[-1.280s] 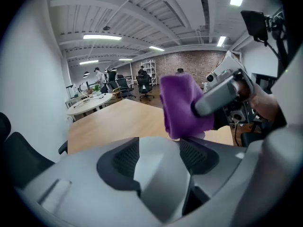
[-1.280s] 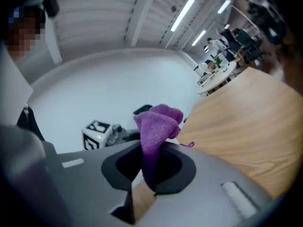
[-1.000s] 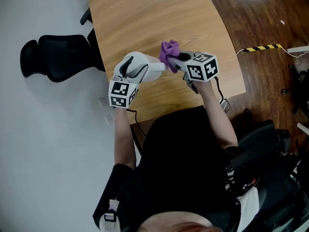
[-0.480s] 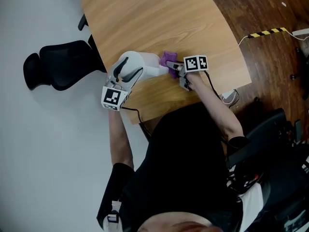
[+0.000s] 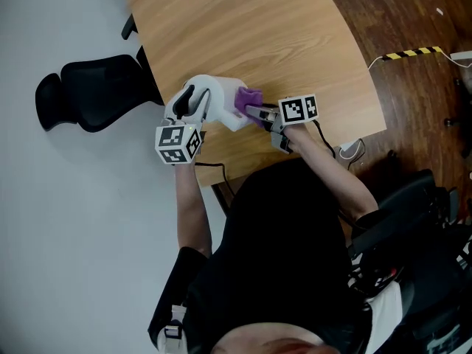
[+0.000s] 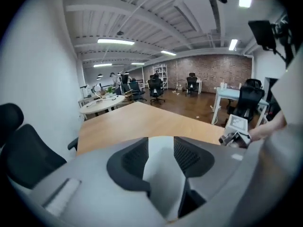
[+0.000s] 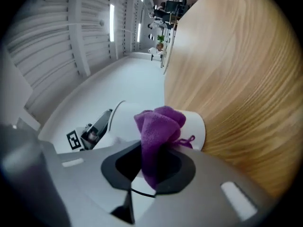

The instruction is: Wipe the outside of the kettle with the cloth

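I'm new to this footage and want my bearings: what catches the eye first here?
A bright purple cloth, pinched in the right claw, is held to the side of a white kettle near the wooden table's near edge. The left claw, whose jaws have just been closing, grips the kettle's handle. A black chair stands left of the table.

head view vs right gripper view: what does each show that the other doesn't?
Head view only: the person, torso and arms, a black office chair beside the table, and striped tape on the floor. Right gripper view only: a close look at the right tongs, jaws closed on a fold of the purple cloth, plus ceiling lights. Both: the white kettle, the cloth at its side, and the wooden table.
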### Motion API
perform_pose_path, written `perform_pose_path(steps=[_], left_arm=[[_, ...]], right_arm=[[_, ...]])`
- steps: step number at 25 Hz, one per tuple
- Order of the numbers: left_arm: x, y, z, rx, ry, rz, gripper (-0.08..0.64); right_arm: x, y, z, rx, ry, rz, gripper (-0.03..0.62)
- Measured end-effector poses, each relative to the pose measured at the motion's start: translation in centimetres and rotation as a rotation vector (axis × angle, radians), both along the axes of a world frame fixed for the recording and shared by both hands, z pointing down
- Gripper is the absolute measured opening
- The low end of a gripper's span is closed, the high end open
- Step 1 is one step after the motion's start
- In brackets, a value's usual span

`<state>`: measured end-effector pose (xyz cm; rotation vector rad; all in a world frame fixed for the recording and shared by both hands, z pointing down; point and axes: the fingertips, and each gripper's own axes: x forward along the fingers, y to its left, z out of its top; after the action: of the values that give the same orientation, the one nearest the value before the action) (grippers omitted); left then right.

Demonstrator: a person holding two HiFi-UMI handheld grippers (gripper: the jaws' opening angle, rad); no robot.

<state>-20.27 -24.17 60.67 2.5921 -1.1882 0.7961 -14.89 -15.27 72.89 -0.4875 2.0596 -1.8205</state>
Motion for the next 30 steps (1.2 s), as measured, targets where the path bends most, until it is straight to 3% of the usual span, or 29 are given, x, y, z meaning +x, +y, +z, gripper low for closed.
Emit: perform_pose_path(steps=[2, 4, 6, 8, 11, 15, 17, 19, 22, 23, 25, 27, 28, 29, 30], left_arm=[[0.4, -0.5, 0.2, 0.024, -0.049, 0.024, 0.278], [0.8, -0.9, 0.2, 0.036, -0.067, 0.044, 0.278], [0.9, -1.0, 0.3, 0.053, -0.074, 0.048, 0.276], [1.0, -0.8, 0.3, 0.075, -0.075, 0.052, 0.264], [1.2, -0.5, 0.3, 0.094, -0.076, 0.061, 0.268], [1.0, -0.2, 0.3, 0.115, -0.075, 0.070, 0.268], [1.0, -0.1, 0.5, 0.117, -0.073, 0.078, 0.268], [1.0, -0.3, 0.6, 0.122, -0.074, 0.082, 0.268], [0.9, -0.4, 0.4, 0.139, -0.079, 0.082, 0.268], [0.9, -0.3, 0.4, 0.145, -0.080, 0.083, 0.268], [1.0, -0.1, 0.3, 0.156, -0.071, 0.083, 0.268], [0.7, -0.1, 0.0, 0.162, -0.044, 0.077, 0.268], [0.5, -0.1, -0.2, 0.161, -0.027, 0.075, 0.268], [0.3, -0.3, -0.2, 0.158, -0.012, 0.075, 0.268], [0.2, -0.4, -0.2, 0.156, -0.002, 0.077, 0.264]], right_arm=[[1.2, -0.6, -3.5, 0.097, -0.087, 0.059, 0.051], [2.8, -1.6, -10.3, 0.251, -0.275, 0.130, 0.049], [1.8, -1.2, -12.8, 0.292, -0.332, 0.093, 0.049], [0.0, -0.7, -10.7, 0.290, -0.277, 0.056, 0.049], [-1.0, -0.3, -3.4, 0.177, -0.196, 0.059, 0.049], [-1.6, 0.9, 9.7, -0.035, 0.178, -0.043, 0.049], [-0.5, 0.9, 11.0, -0.053, 0.287, -0.056, 0.049], [0.5, 0.2, 6.3, 0.048, 0.204, -0.007, 0.049], [0.6, 0.1, -4.9, 0.294, -0.102, 0.054, 0.049], [0.0, 0.5, -6.1, 0.330, -0.134, 0.041, 0.049], [-1.6, 1.1, -1.9, 0.281, -0.010, -0.020, 0.049], [-2.5, 1.2, 6.0, 0.130, 0.199, -0.085, 0.049], [-2.3, 1.1, 7.9, 0.086, 0.246, -0.088, 0.049], [-1.8, 0.8, 7.4, 0.098, 0.236, -0.064, 0.049], [-1.1, 0.3, 4.8, 0.168, 0.185, -0.021, 0.049]])
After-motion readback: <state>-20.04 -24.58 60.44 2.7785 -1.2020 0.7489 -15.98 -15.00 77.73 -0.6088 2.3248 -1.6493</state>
